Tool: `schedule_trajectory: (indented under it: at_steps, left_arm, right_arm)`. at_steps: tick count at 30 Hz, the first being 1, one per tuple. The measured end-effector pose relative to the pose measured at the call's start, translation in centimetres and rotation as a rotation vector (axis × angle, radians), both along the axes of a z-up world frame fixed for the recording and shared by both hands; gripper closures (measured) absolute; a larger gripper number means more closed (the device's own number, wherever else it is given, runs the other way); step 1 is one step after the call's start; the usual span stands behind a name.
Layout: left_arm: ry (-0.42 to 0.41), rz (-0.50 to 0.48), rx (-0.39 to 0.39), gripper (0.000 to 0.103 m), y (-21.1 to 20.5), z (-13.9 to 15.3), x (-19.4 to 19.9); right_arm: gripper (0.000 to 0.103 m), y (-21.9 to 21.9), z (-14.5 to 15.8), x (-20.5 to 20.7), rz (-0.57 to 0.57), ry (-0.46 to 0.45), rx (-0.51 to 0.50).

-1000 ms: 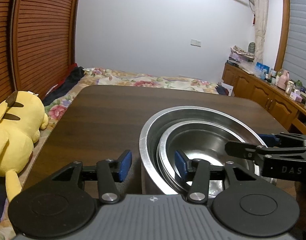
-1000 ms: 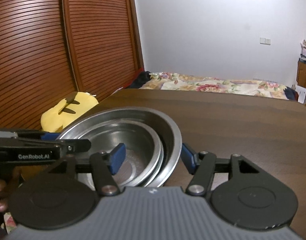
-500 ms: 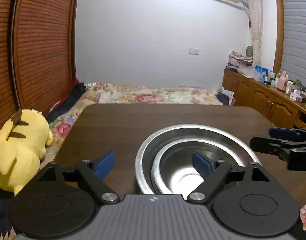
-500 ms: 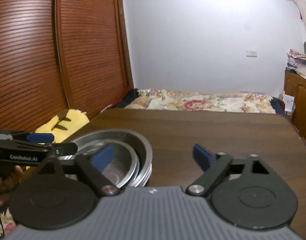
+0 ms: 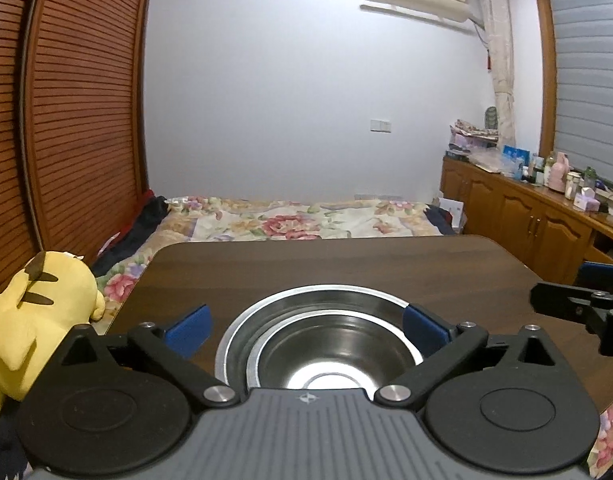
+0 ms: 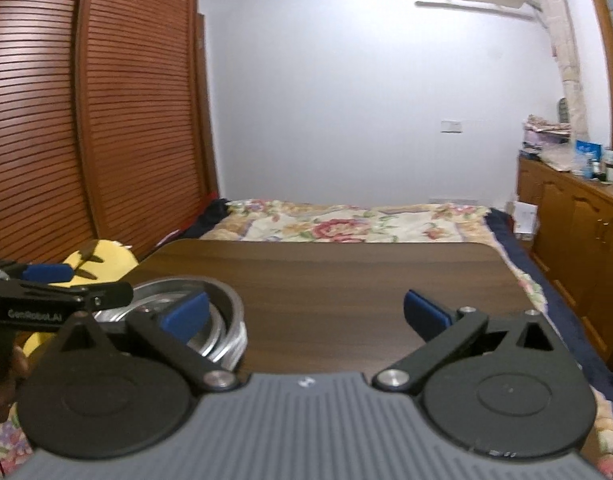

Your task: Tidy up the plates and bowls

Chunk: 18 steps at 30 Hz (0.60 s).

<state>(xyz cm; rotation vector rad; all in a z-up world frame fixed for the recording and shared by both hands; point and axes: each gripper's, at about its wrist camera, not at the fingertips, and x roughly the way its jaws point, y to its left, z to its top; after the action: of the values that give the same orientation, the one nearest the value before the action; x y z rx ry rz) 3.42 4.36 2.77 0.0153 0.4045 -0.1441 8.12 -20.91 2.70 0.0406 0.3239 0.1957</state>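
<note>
- My left gripper is spread wide and holds nothing; its blue pads stand either side of the bowls without touching them
- My right gripper is just as wide and empty, with only bare table between its fingertips
- Straight ahead of the left gripper sit the bowls: a small bowl nested inside a big bowl, both steel, both upright on the near part of the table
- From the right wrist view the same stack lies off to the left, partly behind my left pad, so that gripper is clear of it
- I judge the nesting done: small in big saves space and the stack sits flat, which is likely why both grippers hang free
- No plates show in either view, so I cannot tell whether any are left to sort
- Further out, a yellow plush leans by the table's left edge, near the bed
- If I go back in, the thin steel rim could slip between the pads
</note>
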Motion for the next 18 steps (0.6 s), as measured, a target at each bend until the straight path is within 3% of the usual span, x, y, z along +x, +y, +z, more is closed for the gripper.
schedule_trajectory:
  at_steps: [7,18]
  left_arm:
    - [-0.005,0.011,0.051,0.0,-2.1,0.3,-1.5]
    - [-0.001,0.019,0.058,0.0,-2.5,-0.5,-3.2]
  right_arm:
    - [0.0,-0.4,-0.4,-1.2,-0.076,0.023,0.001]
    - [0.0,0.0,-1.4,-2.2,-0.099,0.03,-0.013]
